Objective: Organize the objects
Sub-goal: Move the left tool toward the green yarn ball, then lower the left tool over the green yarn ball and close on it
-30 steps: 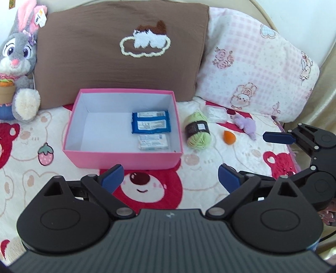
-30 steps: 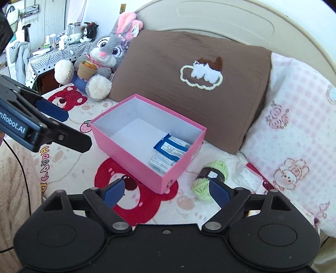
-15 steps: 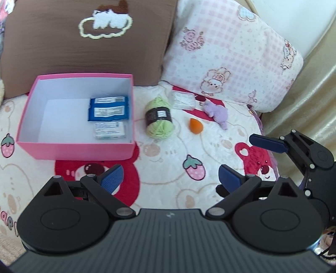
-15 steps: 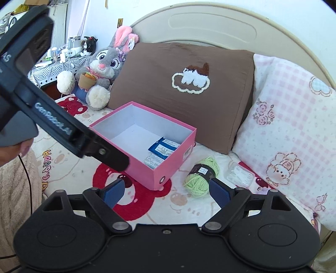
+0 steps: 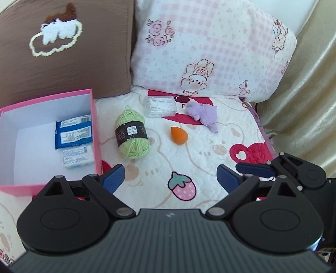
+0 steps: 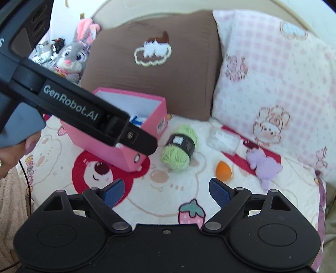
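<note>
Bed (image 5: 210, 147): quilted white cover, red bear and strawberry prints. Brown pillow (image 5: 63, 52), matte, with a fuzzy cloud patch, sits at the head beside a pink-check pillow (image 5: 210, 52) with bunny prints.

Pink box (image 5: 93, 117): rectangular card, white inside, open top, in front of the brown pillow. Inside it, against the wall nearest the yarn: blue wrapped packets (image 5: 73, 134) and a white packet (image 5: 77, 159), all flat.

Loose on the cover, right of the box: green yarn skein (image 5: 132, 134), black paper band, just beside the box wall. Clear plastic box (image 5: 161, 106) of white sticks lies against the pink pillow. Lilac plush toy (image 5: 204, 114), fuzzy, just right of it. Orange teardrop sponge (image 5: 178, 135), smooth, sits between yarn and plush, apart from both.

Left claw (image 5: 170, 178): blue ribbed pads wide apart, nothing between them. Right claw (image 6: 167, 192): same, wide and empty.

Blocking: in the right wrist view the left gripper's black body cuts across most of the box, so its contents barely show there; the left wrist view looks straight into the box.

Right wrist only: grey bunny plush (image 6: 73, 56) left of the brown pillow, beige headboard (image 6: 126, 16), a hand (image 6: 10, 155) on the left gripper's grey handle. Left wrist only: gold curtain (image 5: 304, 105) on the right, the right claw's tip at the lower right edge.
</note>
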The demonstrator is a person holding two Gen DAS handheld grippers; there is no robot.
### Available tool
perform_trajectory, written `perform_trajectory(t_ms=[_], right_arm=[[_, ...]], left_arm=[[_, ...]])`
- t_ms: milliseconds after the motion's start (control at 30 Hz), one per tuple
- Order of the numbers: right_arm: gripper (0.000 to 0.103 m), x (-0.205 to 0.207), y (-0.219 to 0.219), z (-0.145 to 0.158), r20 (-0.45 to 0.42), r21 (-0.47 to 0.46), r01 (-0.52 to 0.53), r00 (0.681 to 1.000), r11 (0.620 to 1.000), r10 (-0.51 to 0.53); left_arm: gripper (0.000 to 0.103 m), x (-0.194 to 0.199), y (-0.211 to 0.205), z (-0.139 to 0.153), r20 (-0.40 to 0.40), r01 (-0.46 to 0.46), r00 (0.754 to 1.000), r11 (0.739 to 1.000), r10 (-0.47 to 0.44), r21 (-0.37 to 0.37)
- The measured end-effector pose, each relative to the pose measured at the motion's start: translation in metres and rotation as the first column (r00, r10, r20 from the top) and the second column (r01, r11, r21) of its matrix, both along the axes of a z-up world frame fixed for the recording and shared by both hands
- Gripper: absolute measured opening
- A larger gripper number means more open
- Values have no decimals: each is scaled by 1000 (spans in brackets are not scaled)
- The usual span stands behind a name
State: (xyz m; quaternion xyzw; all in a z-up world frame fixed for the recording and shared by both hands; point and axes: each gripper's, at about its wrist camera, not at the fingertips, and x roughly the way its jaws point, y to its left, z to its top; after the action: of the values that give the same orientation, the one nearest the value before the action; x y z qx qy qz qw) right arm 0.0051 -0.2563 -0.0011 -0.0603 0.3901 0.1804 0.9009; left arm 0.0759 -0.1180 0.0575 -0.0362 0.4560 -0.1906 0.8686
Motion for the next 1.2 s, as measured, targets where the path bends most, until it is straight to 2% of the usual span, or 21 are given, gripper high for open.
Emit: perform_trajectory(t_ms=[133, 300, 433, 567, 667, 800, 1033, 1200], right_arm=[[90, 11, -4, -14, -42, 13, 23, 999, 1000, -22], [90, 28, -10, -31, -85, 52, 49, 995, 997, -44], [90, 44, -14, -43, -89, 90, 58, 995, 994, -50], [90, 58, -13, -56, -43, 112, 67, 997, 991, -63], [90, 67, -10, -66, -6, 136, 45, 999, 990, -45], [90, 76, -4, -78, 54, 157, 9, 998, 988, -17], [90, 93, 8, -100, 120, 131, -42, 992, 990, 26], [90, 103, 16, -112, 169, 80, -49, 985, 996, 35]], left_arm=[[95, 20, -12, -13, -15, 12, 1000, 1000, -12, 20], [87, 44, -20, -28, -24, 18, 1000, 998, -17, 55], [82, 67, -22, -42, -36, 17, 999, 999, -15, 42], [78, 90, -23, -59, -54, -2, 999, 999, 5, 53], [64, 104, -22, -71, -61, -21, 998, 998, 25, 63], [64, 121, -17, -90, -103, -38, 994, 999, 42, 39], [63, 135, -16, -103, -99, -64, 992, 994, 73, 91], [40, 143, -17, -111, -105, -57, 992, 992, 70, 116]])
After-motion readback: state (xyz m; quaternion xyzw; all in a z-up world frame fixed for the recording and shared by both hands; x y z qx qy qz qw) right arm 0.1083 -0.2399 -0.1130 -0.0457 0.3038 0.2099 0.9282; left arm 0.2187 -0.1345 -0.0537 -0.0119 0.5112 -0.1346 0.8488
